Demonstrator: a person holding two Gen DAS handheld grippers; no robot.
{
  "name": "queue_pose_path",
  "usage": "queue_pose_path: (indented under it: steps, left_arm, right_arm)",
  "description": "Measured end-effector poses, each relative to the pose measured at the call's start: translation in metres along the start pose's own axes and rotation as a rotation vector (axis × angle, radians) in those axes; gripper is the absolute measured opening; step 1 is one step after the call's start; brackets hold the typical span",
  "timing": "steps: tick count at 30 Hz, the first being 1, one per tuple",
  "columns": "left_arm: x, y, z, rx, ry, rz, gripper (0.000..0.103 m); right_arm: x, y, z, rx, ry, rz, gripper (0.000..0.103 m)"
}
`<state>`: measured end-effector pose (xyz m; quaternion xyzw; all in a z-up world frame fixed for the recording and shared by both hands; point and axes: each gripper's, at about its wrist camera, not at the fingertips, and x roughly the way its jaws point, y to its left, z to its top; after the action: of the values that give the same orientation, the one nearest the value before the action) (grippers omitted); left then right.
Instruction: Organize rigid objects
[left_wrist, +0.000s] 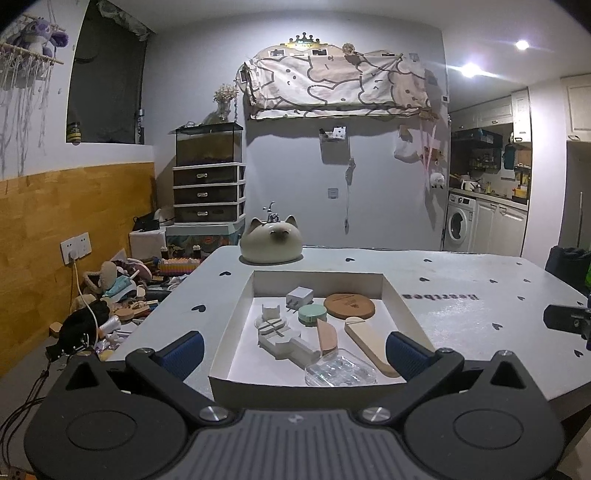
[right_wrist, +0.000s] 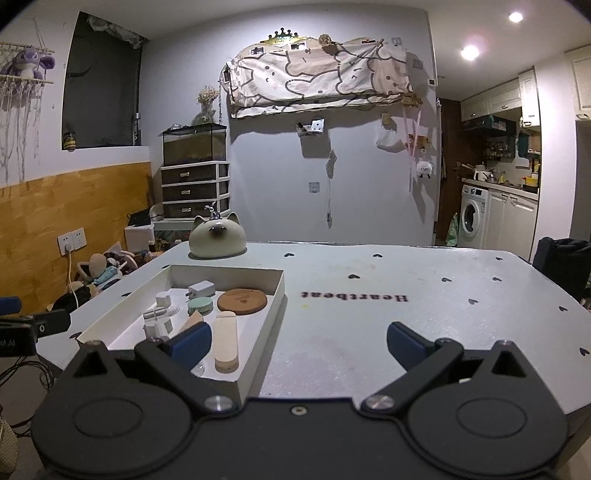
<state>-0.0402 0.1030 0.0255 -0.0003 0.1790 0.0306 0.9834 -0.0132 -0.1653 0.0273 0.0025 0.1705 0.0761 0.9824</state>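
A shallow white tray (left_wrist: 406, 314) (right_wrist: 266, 317) sits on the pale table and holds several rigid objects: a white charger plug (left_wrist: 300, 296) (right_wrist: 201, 288), a round cork coaster (left_wrist: 349, 305) (right_wrist: 242, 301), a mint round tin (left_wrist: 312, 314) (right_wrist: 200, 306), a long wooden piece (left_wrist: 371, 345) (right_wrist: 225, 341), a pink curved piece (left_wrist: 326, 336), a white cat-shaped piece (left_wrist: 279, 338) and a clear plastic case (left_wrist: 340, 370). My left gripper (left_wrist: 293, 349) is open and empty, just in front of the tray's near edge. My right gripper (right_wrist: 299, 341) is open and empty, to the right of the tray.
A cream cat-shaped ceramic piece (left_wrist: 271, 245) (right_wrist: 218, 238) stands behind the tray. The table (right_wrist: 406, 314) bears the word "Heartbeat" and small hearts. Clutter lies on the floor at left (left_wrist: 110, 295). A dark chair (right_wrist: 561, 266) stands at the right edge.
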Motion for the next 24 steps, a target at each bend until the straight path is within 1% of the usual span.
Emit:
queue_pose_path:
  steps: [24]
  left_arm:
    - [-0.0014, -0.0022, 0.0002, -0.005, -0.001, -0.002, 0.103]
  right_arm:
    - [0.0018, 0.0003, -0.0006, 0.001, 0.004, -0.002, 0.102]
